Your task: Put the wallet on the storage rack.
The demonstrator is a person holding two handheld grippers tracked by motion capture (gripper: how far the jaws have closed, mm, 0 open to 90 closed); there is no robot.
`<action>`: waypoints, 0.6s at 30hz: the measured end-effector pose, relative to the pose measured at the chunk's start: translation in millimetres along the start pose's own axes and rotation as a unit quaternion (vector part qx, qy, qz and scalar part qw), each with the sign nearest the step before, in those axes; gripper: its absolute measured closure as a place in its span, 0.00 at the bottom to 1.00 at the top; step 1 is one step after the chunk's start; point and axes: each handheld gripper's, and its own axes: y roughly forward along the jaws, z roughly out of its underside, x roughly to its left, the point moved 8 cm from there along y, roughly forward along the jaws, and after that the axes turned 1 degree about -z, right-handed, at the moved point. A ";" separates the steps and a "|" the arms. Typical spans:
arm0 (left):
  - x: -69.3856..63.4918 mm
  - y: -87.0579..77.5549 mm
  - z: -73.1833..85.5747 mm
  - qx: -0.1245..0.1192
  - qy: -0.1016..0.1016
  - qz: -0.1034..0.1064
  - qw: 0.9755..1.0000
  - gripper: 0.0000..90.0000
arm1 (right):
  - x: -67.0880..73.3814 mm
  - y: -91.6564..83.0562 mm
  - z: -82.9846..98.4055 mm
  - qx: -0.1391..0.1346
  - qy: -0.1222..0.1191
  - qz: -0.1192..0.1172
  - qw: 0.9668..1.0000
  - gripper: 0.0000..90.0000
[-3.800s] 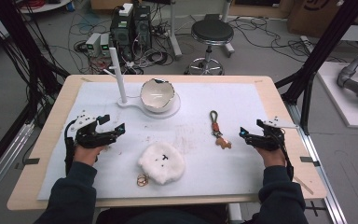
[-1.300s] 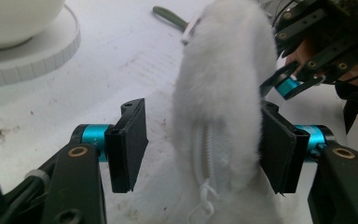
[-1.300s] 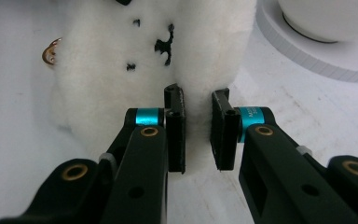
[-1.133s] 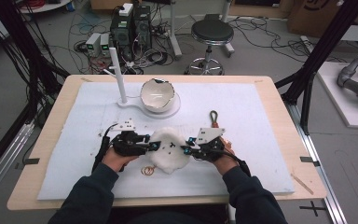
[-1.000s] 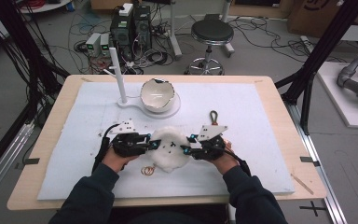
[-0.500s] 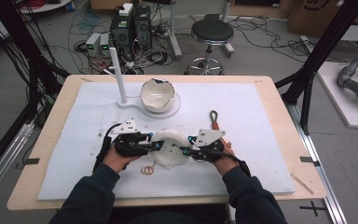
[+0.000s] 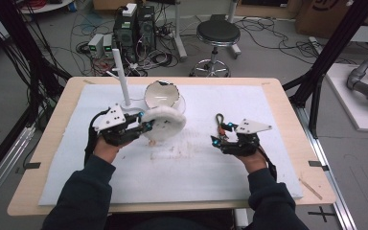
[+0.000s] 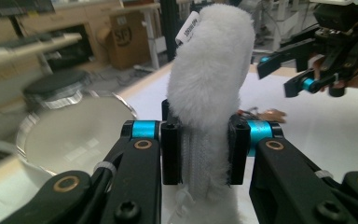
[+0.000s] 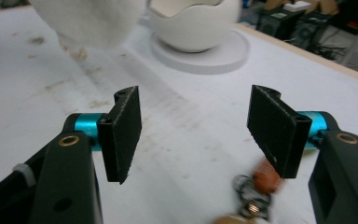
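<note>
A white fluffy pouch [image 7: 164, 123] is held off the white mat, just in front of the egg-shaped white bowl [image 7: 162, 95]. My left gripper [image 7: 141, 127] is shut on the pouch's left edge. In the left gripper view the pouch [image 8: 209, 79] stands upright between the pads, a label at its top, and the bowl [image 8: 70, 135] lies behind at the left. My right gripper [image 7: 217, 142] hovers open over the mat at the right with nothing between its pads [image 9: 123, 133]. A brown keychain [image 7: 219, 121] lies just beyond it, and its end [image 9: 256, 191] sits low near the right jaw.
The bowl rests on a round white base [image 9: 223, 58] at the back centre, with a thin white post [image 7: 121, 76] to its left. The mat [image 7: 182, 172] is smudged brown in the middle. The wooden table edge [image 7: 311, 158] runs close at the right.
The right gripper has let go of the pouch, opened and moved right. The left gripper has lifted the pouch and carried it back toward the bowl.
</note>
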 end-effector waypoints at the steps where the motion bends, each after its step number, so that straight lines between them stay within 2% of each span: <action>1: 0.0 0.0 0.0 0.000 0.000 0.000 1.000 0.81 | 0.0 0.0 0.0 0.000 0.000 0.000 1.000 0.40; 3: 12.5 -1.6 -18.4 -0.003 0.016 -0.015 1.000 0.81 | -15.0 -13.8 1.2 -0.013 0.016 0.018 1.000 0.39; 5: 21.3 -2.0 -28.6 -0.001 0.024 -0.021 0.999 0.81 | -23.8 -22.0 2.6 -0.017 0.018 0.026 0.999 0.38; 7: 29.8 -0.4 -35.6 0.005 0.033 -0.029 0.999 0.81 | -32.0 -29.1 6.0 -0.014 0.026 0.037 0.999 0.34; 8: 29.8 -0.4 -35.6 0.005 0.033 -0.029 0.999 0.81 | -36.3 -32.7 8.3 -0.012 0.032 0.042 0.999 0.32; 9: 38.5 2.1 -40.2 0.012 0.044 -0.035 0.998 0.81 | -41.2 -36.0 10.6 -0.012 0.037 0.050 0.998 0.30; 11: 42.3 3.6 -42.1 0.013 0.051 -0.036 0.998 0.81 | -50.0 -42.5 15.0 -0.011 0.046 0.063 0.997 0.30; 14: 52.6 10.7 -47.8 0.018 0.088 -0.031 0.995 0.81 | -56.6 -48.1 18.6 -0.014 0.058 0.069 0.996 0.30; 16: 61.1 18.3 -50.9 0.041 0.112 -0.034 0.992 0.81 | -62.9 -53.2 22.2 -0.018 0.071 0.074 0.995 0.30; 17: 66.8 25.5 -54.0 0.052 0.122 -0.034 0.991 0.81 | -64.0 -53.7 22.6 -0.019 0.071 0.075 0.994 0.30; 18: 66.8 25.5 -54.0 0.052 0.122 -0.034 0.991 0.81 | -64.6 -53.9 23.1 -0.018 0.072 0.076 0.994 0.30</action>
